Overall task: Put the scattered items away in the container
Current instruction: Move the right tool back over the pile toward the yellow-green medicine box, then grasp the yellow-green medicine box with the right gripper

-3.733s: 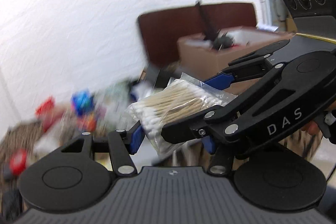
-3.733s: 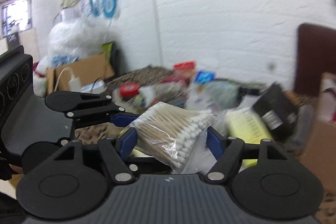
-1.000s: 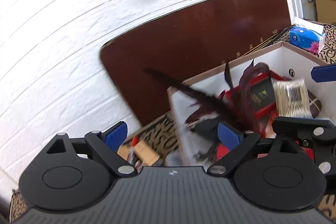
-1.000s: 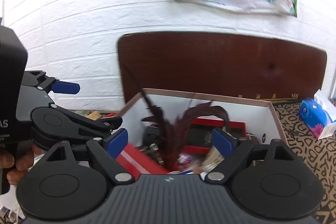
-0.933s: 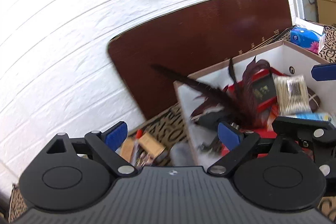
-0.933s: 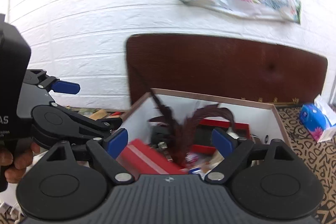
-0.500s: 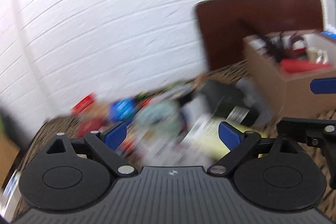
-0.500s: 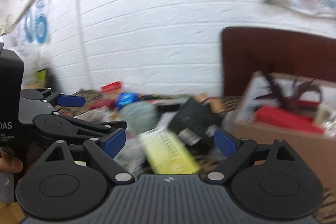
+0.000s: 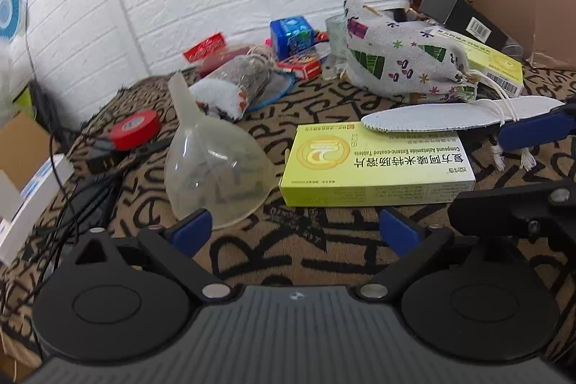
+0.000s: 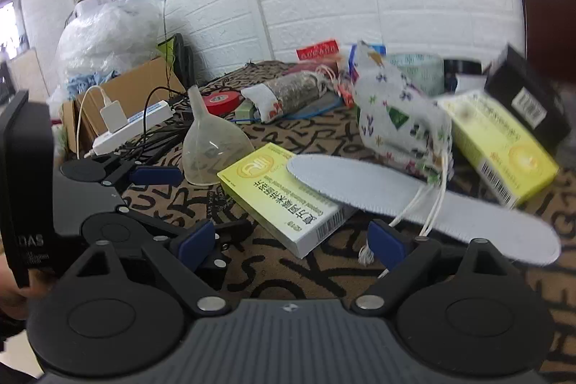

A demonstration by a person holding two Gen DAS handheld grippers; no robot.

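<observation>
Both grippers hovering empty over a tabletop cloth (image 9: 288,251) printed with black letters on tan: left gripper (image 9: 293,233) with blue-padded fingers spread wide apart, nothing between them; right gripper (image 10: 293,242) likewise splayed open, holding nothing. Just ahead of the left, a translucent plastic funnel (image 9: 212,168), smooth and conical, lying on its side with the spout toward the wall. Touching its rim, a flat yellow-green cardboard medicine box (image 9: 378,162), glossy, printed with Chinese text. Across the box's far edge, a long grey felt-like insole (image 9: 450,117) with a serrated edge, propped partly on the box. Behind that, a soft woven drawstring pouch (image 9: 399,60) with tree and flower prints, its white cords trailing over the insole. Second yellow-green box (image 9: 493,63) and a black carton (image 9: 464,17) beyond, leaning toward the brown cardboard container (image 9: 522,9) at far right, well apart from the grippers. Farther back, a red tape roll (image 9: 135,128), a blue packet (image 9: 289,33), a clear crinkled bag (image 9: 237,85); black cables (image 9: 82,189) tangled at left.
</observation>
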